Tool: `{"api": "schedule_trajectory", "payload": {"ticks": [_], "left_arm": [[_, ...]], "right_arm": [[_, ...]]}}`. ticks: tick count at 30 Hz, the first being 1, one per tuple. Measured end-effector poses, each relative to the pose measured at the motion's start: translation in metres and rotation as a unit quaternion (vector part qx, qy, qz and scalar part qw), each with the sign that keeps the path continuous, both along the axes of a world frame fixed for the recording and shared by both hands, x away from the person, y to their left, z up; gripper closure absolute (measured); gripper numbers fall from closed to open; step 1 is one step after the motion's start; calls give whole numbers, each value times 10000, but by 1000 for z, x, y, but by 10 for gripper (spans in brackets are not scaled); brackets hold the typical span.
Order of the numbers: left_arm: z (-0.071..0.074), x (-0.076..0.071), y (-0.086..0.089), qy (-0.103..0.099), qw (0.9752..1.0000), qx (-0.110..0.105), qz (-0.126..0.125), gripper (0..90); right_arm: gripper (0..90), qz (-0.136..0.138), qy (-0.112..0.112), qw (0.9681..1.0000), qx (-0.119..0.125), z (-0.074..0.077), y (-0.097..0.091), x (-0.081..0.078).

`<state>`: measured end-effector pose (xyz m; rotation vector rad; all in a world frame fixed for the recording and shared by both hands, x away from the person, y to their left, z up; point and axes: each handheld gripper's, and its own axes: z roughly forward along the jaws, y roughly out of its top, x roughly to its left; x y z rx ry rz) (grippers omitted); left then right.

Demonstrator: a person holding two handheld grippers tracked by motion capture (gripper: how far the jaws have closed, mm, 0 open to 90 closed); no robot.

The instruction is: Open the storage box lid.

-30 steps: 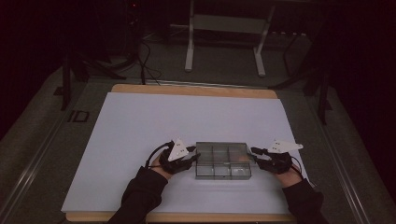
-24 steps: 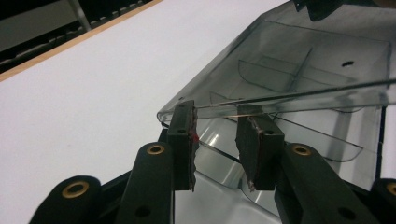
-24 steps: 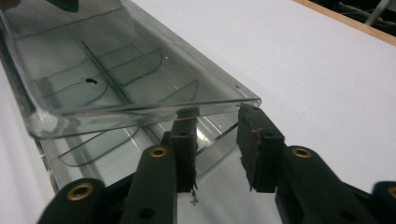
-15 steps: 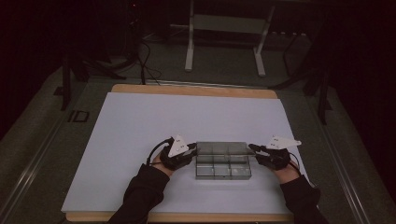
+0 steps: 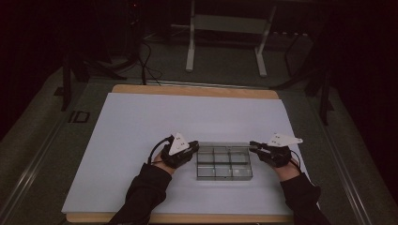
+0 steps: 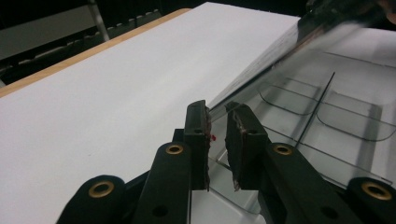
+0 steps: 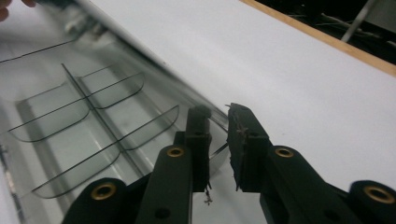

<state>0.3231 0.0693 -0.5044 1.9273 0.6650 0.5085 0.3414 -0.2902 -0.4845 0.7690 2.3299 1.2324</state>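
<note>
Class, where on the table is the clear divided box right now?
In the high view the clear divided box lies on the white sheet near the front edge, between the left claw and the right claw.

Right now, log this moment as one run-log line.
left gripper: jaws just closing on clear divided box far-left corner | right gripper: jaws just closing on far-right corner | box on white table

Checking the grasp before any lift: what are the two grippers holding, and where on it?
The clear divided box: left gripper and right gripper have just been closing, one on each far corner of its wall.
</note>
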Motion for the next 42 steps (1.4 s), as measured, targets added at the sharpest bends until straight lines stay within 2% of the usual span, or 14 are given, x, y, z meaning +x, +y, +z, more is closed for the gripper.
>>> {"api": "schedule_trajectory", "payload": {"ticks": [5, 13, 24, 35, 37, 42], "left_arm": [[2, 3, -1, -14, 10000, 5, 72, 799], [4, 9, -2, 8, 9999, -38, 135, 801], [5, 16, -9, -47, 9993, -69, 363, 800], [1, 23, -12, -80, 9978, -266, 598, 799], [-1, 25, -12, -48, 9973, -355, 635, 798], [-2, 28, -14, -15, 9966, -394, 729, 796]], "right_arm": [[833, -81, 16, 10000, 7, 3, 0, 4], [846, -134, 51, 9999, 73, 4, -1, 10], [803, -256, 32, 9994, 230, 8, 4, 17], [782, -474, 25, 9985, 270, 8, 10, 23], [782, -526, 13, 9982, 278, 7, 11, 25], [772, -665, 40, 9975, 253, 6, 14, 28]]}}
